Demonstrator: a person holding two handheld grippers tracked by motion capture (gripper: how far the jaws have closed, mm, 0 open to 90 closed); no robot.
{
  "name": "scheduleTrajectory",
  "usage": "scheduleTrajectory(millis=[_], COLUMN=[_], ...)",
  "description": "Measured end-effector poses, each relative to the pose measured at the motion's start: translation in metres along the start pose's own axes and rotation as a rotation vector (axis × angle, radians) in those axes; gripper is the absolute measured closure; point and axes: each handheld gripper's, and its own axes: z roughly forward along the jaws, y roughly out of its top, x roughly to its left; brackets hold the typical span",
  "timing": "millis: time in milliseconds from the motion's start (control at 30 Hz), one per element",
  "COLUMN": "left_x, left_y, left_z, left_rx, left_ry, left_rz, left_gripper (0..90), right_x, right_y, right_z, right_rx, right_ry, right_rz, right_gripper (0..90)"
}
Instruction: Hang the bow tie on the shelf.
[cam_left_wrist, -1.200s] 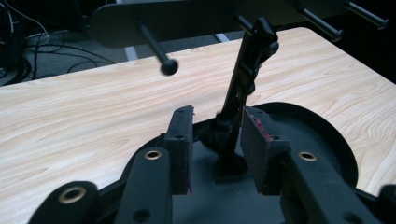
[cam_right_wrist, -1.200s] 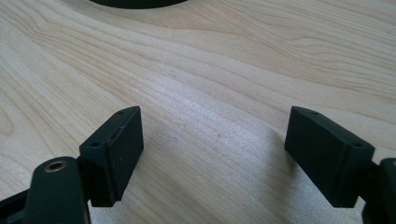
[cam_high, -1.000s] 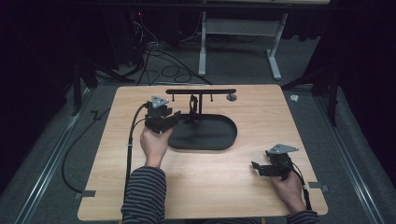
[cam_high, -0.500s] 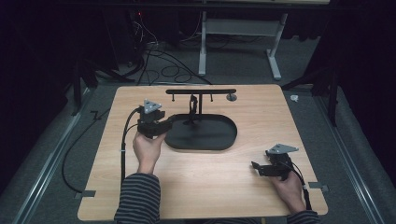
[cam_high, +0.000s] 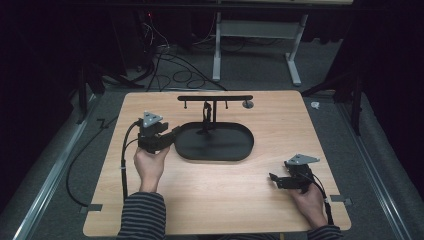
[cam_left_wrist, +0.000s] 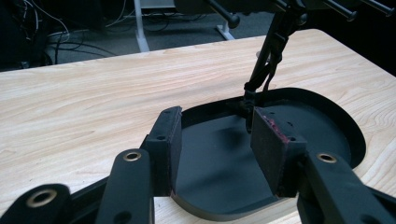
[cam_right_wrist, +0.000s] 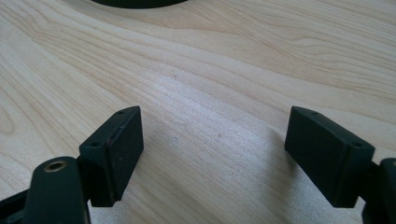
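Observation:
A black stand with a T-shaped crossbar (cam_high: 215, 98) rises from an oval black tray (cam_high: 215, 157) at the table's middle. A dark looped cord (cam_high: 205, 112) hangs by the post, also seen in the left gripper view as the cord (cam_left_wrist: 268, 56). My left gripper (cam_high: 175, 134) sits at the tray's left end. Its jaws have just been opening, and the left gripper (cam_left_wrist: 215, 135) holds nothing over the tray's rim (cam_left_wrist: 345, 126). My right gripper (cam_high: 274, 179) rests open near the front right corner, and the right gripper (cam_right_wrist: 212, 144) has bare wood between its jaws.
A small grey round piece (cam_high: 247, 104) lies by the crossbar's right end. The wooden table (cam_high: 210, 200) has bare wood in front of the tray. Cables and a white desk frame (cam_high: 260, 45) stand on the floor behind the table.
My left gripper has drawn back to the left from the stand's post to the tray's left end, and its jaws stand wider. The right hand has stayed where it was.

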Motion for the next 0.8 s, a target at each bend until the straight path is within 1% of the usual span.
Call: scheduleTrajectory(millis=[233,367,600,633,800], left_x=[0.003,0.001,0.001,0.001,0.001], left_y=[-0.006,-0.010,-0.018,-0.018,-0.022], left_z=[-0.005,-0.010,-0.017,-0.018,-0.023], left_rx=[0.002,0.001,0.002,0.001,-0.008], left_ry=[-0.001,-0.007,-0.009,-0.005,-0.010], left_rz=[-0.011,-0.007,-0.015,-0.012,-0.018], left_gripper=[53.7,53.4,53.3,53.2,53.2], right_x=[0.000,0.000,0.000,0.000,0.000], right_y=[0.000,0.000,0.000,0.000,0.000], right_z=[0.000,0.000,0.000,0.000,0.000], right_rx=[0.000,0.000,0.000,0.000,0.000], right_ry=[0.000,0.000,0.000,0.000,0.000], right_rz=[0.001,0.001,0.000,0.000,0.001], right_gripper=[20.5,20.5,20.5,20.6,20.5])
